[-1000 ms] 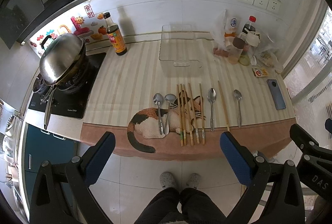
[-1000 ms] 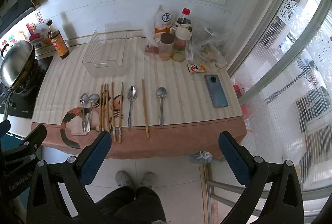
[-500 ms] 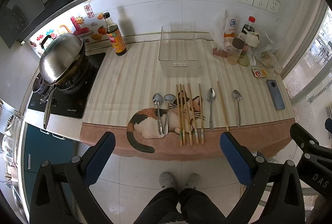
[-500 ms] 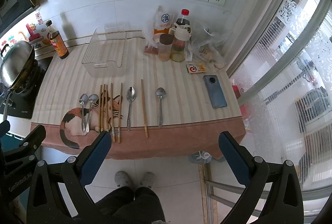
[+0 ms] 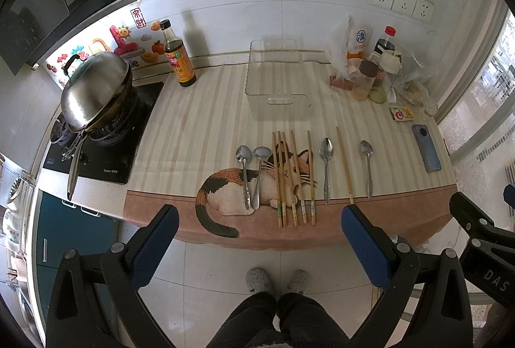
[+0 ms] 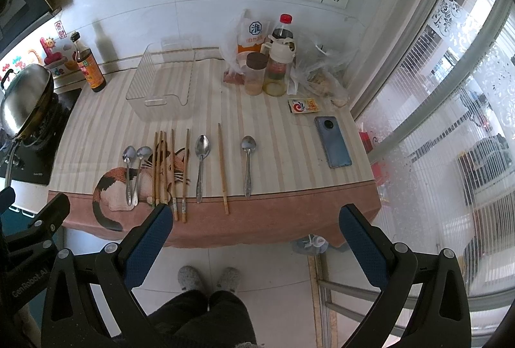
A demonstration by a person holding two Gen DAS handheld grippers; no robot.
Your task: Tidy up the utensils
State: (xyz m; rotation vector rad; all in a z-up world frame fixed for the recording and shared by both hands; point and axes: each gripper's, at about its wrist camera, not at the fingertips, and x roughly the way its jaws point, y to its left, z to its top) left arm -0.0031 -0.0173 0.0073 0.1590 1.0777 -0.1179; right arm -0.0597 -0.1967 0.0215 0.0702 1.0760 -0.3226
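We hold the left gripper (image 5: 257, 230) and right gripper (image 6: 254, 227) out over the floor short of the counter edge (image 6: 257, 232), both spread wide and carrying nothing. The spoons (image 5: 325, 169) and chopsticks (image 5: 291, 177) lie in a row near that edge, handles toward us. The clear bin (image 5: 278, 80) sits behind them with bare cloth between. Its far rim is probably against the wall; that is hard to make out.

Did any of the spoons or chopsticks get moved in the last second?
No. The spoons, chopsticks and clear bin lie where they were. Both grippers, left and right, stay open and empty, only backing off slightly from the counter.
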